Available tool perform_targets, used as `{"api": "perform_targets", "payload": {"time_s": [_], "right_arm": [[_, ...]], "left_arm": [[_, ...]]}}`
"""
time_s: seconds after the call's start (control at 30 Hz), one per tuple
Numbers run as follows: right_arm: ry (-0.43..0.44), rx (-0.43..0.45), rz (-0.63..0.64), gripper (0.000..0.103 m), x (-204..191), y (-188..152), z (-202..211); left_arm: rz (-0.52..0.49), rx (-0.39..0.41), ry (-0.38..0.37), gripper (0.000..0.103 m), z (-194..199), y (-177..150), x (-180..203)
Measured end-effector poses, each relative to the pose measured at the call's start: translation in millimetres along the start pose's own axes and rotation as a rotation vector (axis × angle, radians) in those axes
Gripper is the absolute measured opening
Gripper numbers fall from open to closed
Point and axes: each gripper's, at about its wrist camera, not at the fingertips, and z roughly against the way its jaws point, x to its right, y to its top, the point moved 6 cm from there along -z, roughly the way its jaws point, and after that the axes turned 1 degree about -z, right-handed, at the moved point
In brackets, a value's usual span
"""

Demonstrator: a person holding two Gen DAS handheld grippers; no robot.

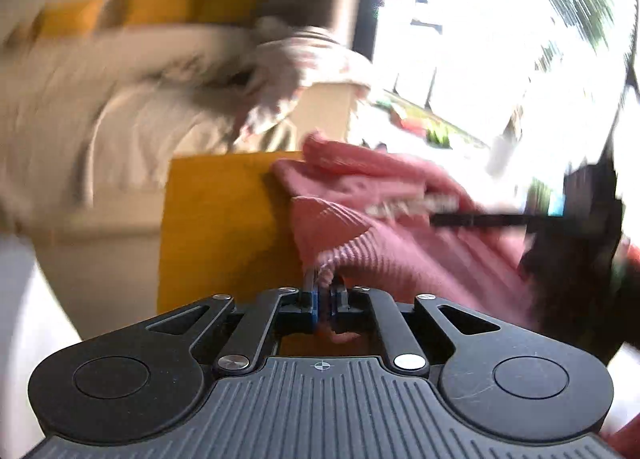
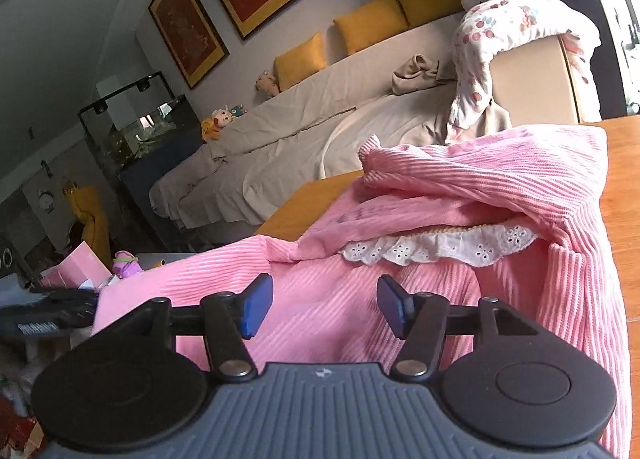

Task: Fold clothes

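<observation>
Wooden surface (image 2: 624, 163) carrying one pink ribbed garment (image 2: 500, 187), bunched and partly doubled over, hanging off the near edge, fold unfinished; left gripper (image 1: 325, 291) jaws pinching its hem, right gripper (image 2: 325, 305) jaws spread above it.

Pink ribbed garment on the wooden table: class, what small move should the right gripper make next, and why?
Probably close the right gripper on the pink ribbed garment just ahead of it. Its jaws stand open over the cloth and hold nothing, while the left gripper is shut on a ribbed edge. The garment lies crumpled on the wooden table, so two grips should help spread it.
</observation>
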Motion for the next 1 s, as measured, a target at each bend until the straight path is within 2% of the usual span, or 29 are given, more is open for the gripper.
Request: {"api": "perform_targets", "payload": {"time_s": [0.07, 0.1, 0.2, 0.3, 0.43, 0.53, 0.6, 0.7, 0.73, 0.77, 0.83, 0.9, 1.0], "right_arm": [[-0.010, -0.012, 0.017, 0.058, -2, 1, -3], [-0.019, -0.020, 0.036, 0.058, -4, 1, -5], [-0.005, -0.065, 0.237, 0.058, -41, -3, -6], [0.009, -0.110, 0.441, 0.058, -78, -8, -7], [0.069, -0.211, 0.524, 0.053, -121, -30, -31], [0.038, -0.259, 0.640, 0.051, -137, -52, -62], [0.037, -0.291, 0.651, 0.050, -140, -59, -77], [0.046, -0.298, 0.582, 0.050, -135, -45, -72], [0.051, -0.281, 0.560, 0.050, -131, -38, -63], [0.050, -0.263, 0.544, 0.051, -126, -33, -55], [0.007, -0.228, 0.508, 0.051, -108, -22, -34], [-0.037, -0.192, 0.471, 0.051, -90, -11, -14], [-0.104, -0.145, 0.377, 0.051, -57, -2, 15]], "left_arm": [[0.112, -0.032, -0.026, 0.006, 5, -15, -12], [0.134, -0.052, -0.027, 0.006, 3, -23, -14], [0.186, -0.091, -0.035, 0.006, -6, -44, -18], [0.214, -0.092, -0.041, 0.006, -8, -48, -23], [0.224, -0.062, -0.022, 0.007, 12, -51, -31], [0.238, -0.026, -0.036, 0.021, 29, -51, -36], [0.245, -0.004, -0.064, 0.064, 34, -50, -34], [0.192, 0.020, -0.064, 0.082, 36, -47, -18], [0.155, 0.026, -0.035, 0.086, 36, -45, -12], [0.111, 0.034, 0.012, 0.095, 33, -43, -6], [0.045, 0.047, 0.089, 0.097, 22, -38, 5], [0.018, 0.039, 0.126, 0.098, 8, -34, 13], [0.044, -0.005, 0.179, 0.098, -17, -34, 12]]}}
